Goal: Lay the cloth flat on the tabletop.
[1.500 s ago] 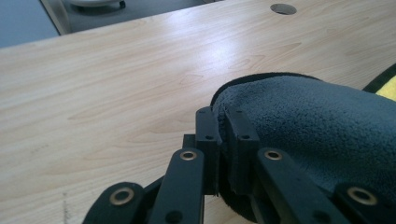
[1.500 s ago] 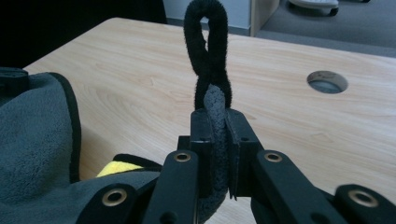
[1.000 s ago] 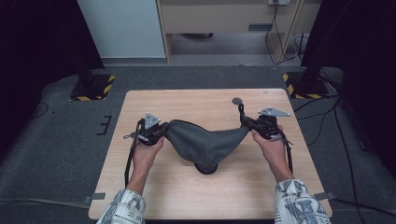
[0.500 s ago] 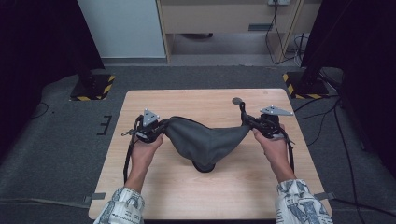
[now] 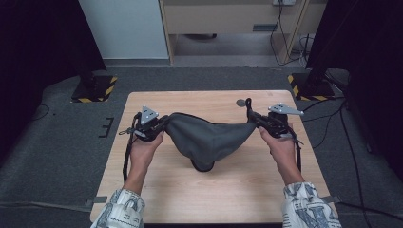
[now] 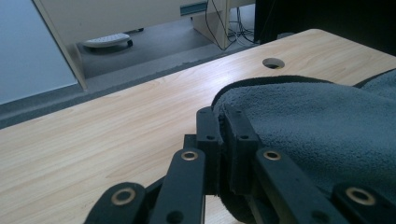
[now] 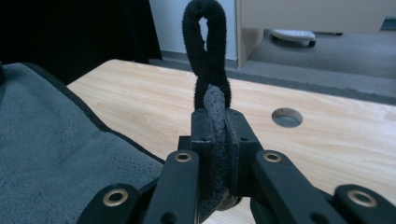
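Bench (image 5: pixel 157 190): light wood-grain top with rounded corners, standing on grey carpet; a round cable hole (image 5: pixel 240 102) lies near its far right edge.

Grey towel (image 5: pixel 209 137): fleecy cloth with a black bound hem, held up over the middle of the bench between the two grippers. It stretches from one gripped corner to the other, and its middle sags into a pouch whose lowest fold hangs at or just above the bench top; contact cannot be told.

Left gripper (image 5: pixel 164 122): held in the person's left hand (image 5: pixel 142 147) at the towel's left corner. In the left gripper view its jaws are clenched on the hem with grey pile bulging to one side.

Right gripper (image 5: pixel 252 118): held in the right hand (image 5: pixel 280 145) at the towel's right corner, jaws clamped on the hem.

Hem loop (image 7: pixel 206 51): a twist of black hem standing upright above the right gripper's jaws.
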